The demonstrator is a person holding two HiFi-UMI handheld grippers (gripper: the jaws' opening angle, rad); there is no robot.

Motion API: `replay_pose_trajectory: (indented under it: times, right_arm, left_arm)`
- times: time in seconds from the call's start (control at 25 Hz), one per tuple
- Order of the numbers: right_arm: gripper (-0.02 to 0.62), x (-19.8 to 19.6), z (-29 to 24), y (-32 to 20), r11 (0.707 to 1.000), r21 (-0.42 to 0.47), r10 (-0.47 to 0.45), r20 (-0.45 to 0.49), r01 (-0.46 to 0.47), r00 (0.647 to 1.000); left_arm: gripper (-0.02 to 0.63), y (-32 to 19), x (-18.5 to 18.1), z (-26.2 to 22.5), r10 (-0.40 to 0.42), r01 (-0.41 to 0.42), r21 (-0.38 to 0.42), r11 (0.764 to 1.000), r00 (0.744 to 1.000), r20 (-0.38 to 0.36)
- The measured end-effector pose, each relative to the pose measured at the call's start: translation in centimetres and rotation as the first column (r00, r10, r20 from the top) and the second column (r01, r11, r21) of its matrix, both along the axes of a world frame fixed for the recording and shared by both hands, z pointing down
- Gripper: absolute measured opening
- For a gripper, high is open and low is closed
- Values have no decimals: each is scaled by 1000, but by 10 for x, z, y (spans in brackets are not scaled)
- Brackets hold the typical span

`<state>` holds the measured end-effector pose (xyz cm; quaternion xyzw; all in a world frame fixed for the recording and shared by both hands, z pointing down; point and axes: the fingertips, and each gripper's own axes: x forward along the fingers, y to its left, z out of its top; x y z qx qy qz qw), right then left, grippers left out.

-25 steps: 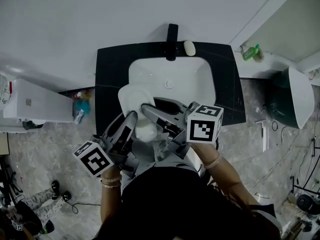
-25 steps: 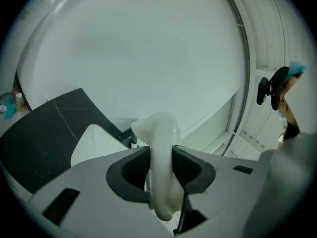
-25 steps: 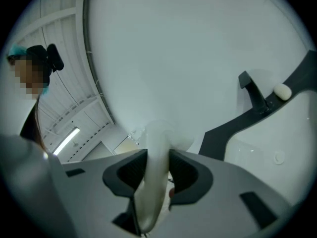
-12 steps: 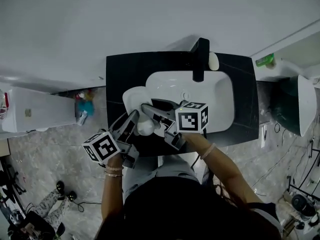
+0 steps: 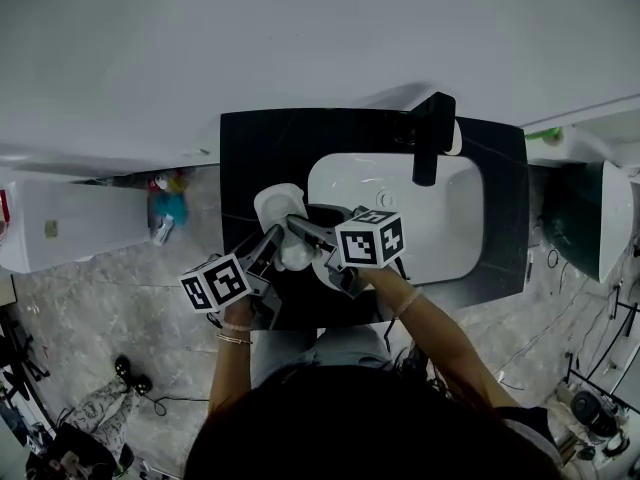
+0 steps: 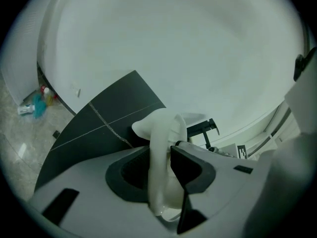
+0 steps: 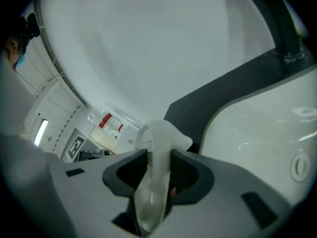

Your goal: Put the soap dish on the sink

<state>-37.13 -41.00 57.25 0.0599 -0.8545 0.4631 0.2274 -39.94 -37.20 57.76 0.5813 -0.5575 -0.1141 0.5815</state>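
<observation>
Left gripper [image 6: 161, 155]: my fingers [image 6: 190, 165] are clamped on the white plastic soap dish [image 5: 278, 206].
Right gripper [image 7: 158, 160]: my fingers are clamped on the same dish.
Dish: over the black veined desk [image 5: 250, 158], beside the white basin [image 5: 450, 218].

Black faucet [image 5: 432, 140] — bottles [image 5: 166, 200] on marble floor [image 5: 100, 298].

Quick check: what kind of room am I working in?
Probably a bathroom: a white basin set in a black counter, a black tap over it, and a stone-tiled floor.
</observation>
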Motion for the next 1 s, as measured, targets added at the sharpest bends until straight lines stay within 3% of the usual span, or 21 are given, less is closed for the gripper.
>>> replay_pose_trajectory:
  times: [0.4, 1.0]
  right_arm:
    - [147, -2, 12, 4, 990, 132, -45, -73, 54, 996]
    - [176, 3, 6, -3, 992, 122, -5, -45, 10, 999]
  left_arm:
    - [133, 2, -5, 16, 81, -77, -40, 996, 990, 116]
    - [133, 8, -17, 8, 31, -34, 37, 999, 995, 99]
